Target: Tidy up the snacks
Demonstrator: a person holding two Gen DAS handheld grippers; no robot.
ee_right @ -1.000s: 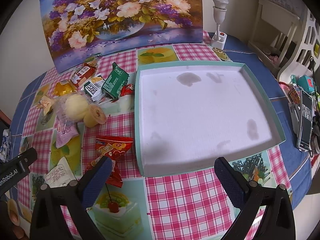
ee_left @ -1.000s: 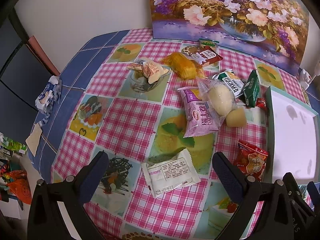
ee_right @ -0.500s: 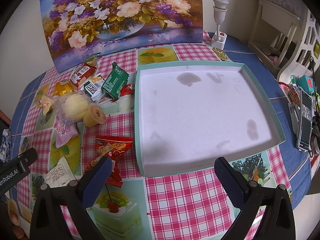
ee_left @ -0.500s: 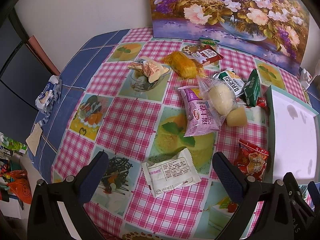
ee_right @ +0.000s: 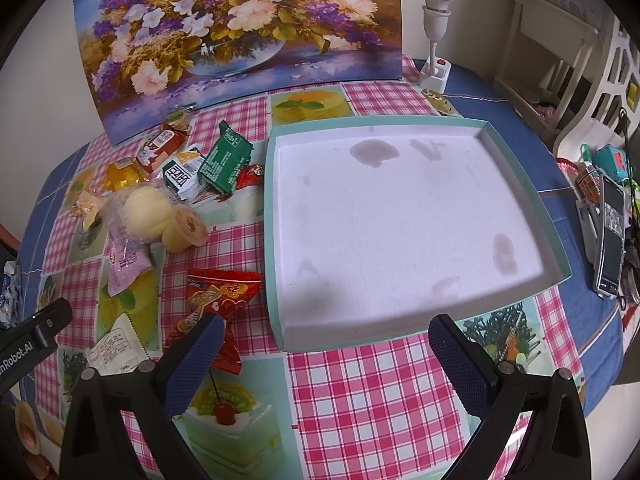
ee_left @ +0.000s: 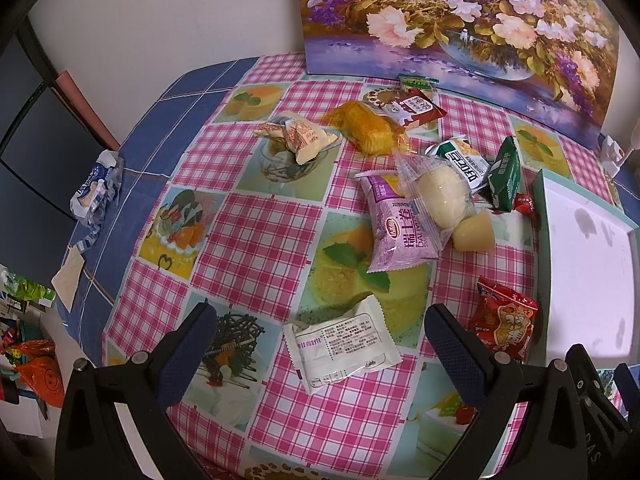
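- Black-framed, blue-padded, the left gripper [ee_left: 320, 344] hangs over the near edge of the table with its jaws spread wide and nothing between them; the white packet [ee_left: 342, 344] lies flat on the cloth right in that gap, untouched.
- Almost nothing has changed over the last second: the left view has crept a touch closer to the white packet, and the right gripper [ee_right: 324, 352], likewise spread and empty, has held its place before the tray [ee_right: 520, 168].
- That stillness suggests the sorting has not begun. The tray's white floor is bare apart from a few grey stains, and every snack lies outside it.
- Just beside the tray's left wall sits the red packet [ee_right: 220, 292], a likely first pick for the right gripper, since it is the nearest snack on that side.
- Farther back the snacks bunch together: a purple packet [ee_left: 400, 224] under a clear-wrapped bun [ee_left: 442, 196], a jelly cup [ee_left: 474, 234], green packets [ee_left: 506, 174], and an orange cake [ee_left: 368, 128].
- Covering the round table is a glossy cloth [ee_left: 256, 236] of pink checks and dessert pictures with a blue border; slick film packets may slide on it.
- At the back a flower painting [ee_right: 240, 28] leans on the wall, a small lamp [ee_right: 434, 28] beside it, and white shelving stands at far right.
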